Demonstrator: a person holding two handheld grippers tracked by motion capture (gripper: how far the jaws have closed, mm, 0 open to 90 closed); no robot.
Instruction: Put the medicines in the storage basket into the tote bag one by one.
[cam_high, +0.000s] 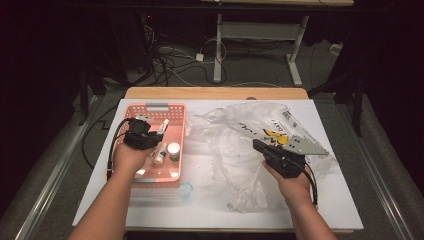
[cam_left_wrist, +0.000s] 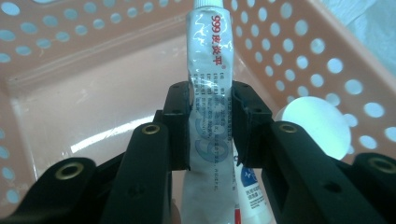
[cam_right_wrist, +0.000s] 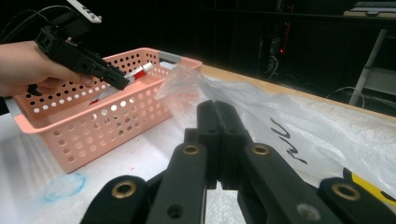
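Note:
A white ointment tube (cam_left_wrist: 208, 65) with red "999" print is clamped upright between my left gripper's (cam_left_wrist: 210, 123) jaws, above the pink perforated basket (cam_left_wrist: 93, 102). In the high view the left gripper (cam_high: 150, 131) hovers over the basket (cam_high: 176, 112) with the tube (cam_high: 163, 125) pointing away from me. My right gripper (cam_right_wrist: 216, 109) has its jaws pressed together with nothing visible between them. It hangs over a crumpled clear plastic bag (cam_high: 235, 130), right of the basket. From the right gripper view I see the left gripper (cam_right_wrist: 119, 81) with the tube (cam_right_wrist: 140, 71) at the basket (cam_right_wrist: 93, 135).
A white-capped jar (cam_high: 173, 150) and a small white bottle (cam_high: 159, 154) lie in the basket. A blue ring (cam_high: 185, 190) is marked on the white table cover in front of it. The bag (cam_right_wrist: 303, 121) spreads across the table's right half. Cables lie on the floor beyond.

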